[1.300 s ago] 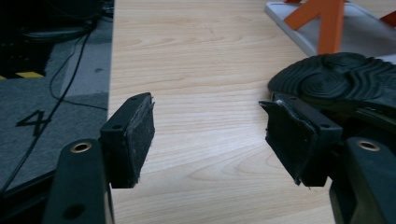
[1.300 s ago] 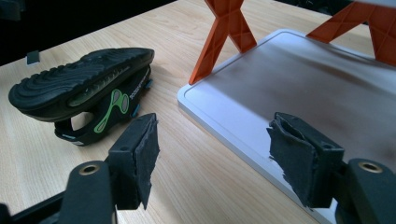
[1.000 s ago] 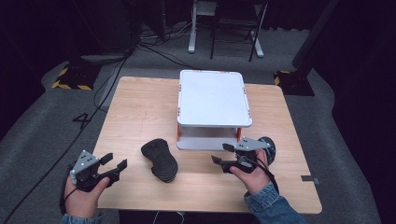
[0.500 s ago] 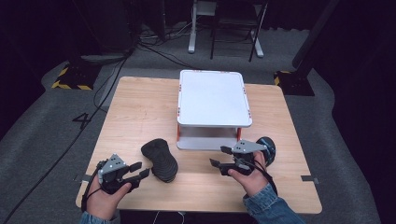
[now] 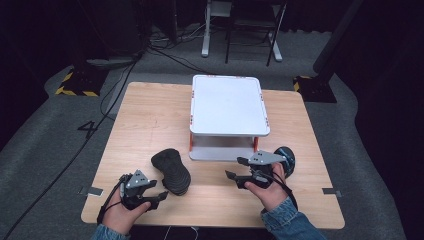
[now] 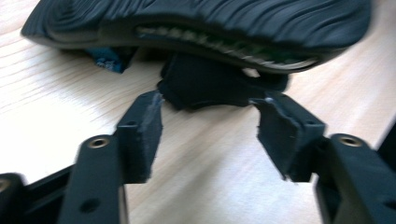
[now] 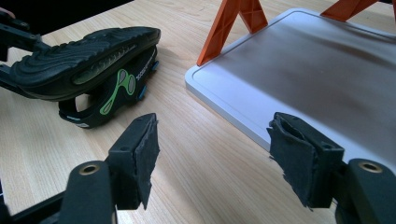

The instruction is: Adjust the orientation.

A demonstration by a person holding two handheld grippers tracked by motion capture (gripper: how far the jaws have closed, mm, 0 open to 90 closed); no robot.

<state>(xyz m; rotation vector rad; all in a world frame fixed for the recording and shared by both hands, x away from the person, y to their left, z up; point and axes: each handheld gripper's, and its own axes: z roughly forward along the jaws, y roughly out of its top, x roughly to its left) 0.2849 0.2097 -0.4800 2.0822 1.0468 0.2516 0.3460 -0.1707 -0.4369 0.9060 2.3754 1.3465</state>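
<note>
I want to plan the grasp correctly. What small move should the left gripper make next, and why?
Probably ease the left gripper a little forward. Its jaws have just been opening and stand apart with nothing between the pads; the black sandal lies sole-up just ahead, its dark strap near the fingertips. Then it could close on the strap.

Left gripper sits low at the near-left, held from beneath by the left hand, its jaws having just been opening with nothing pressed between the pads. Right gripper hovers level, jaws wide apart, right hand gripping behind it.
</note>
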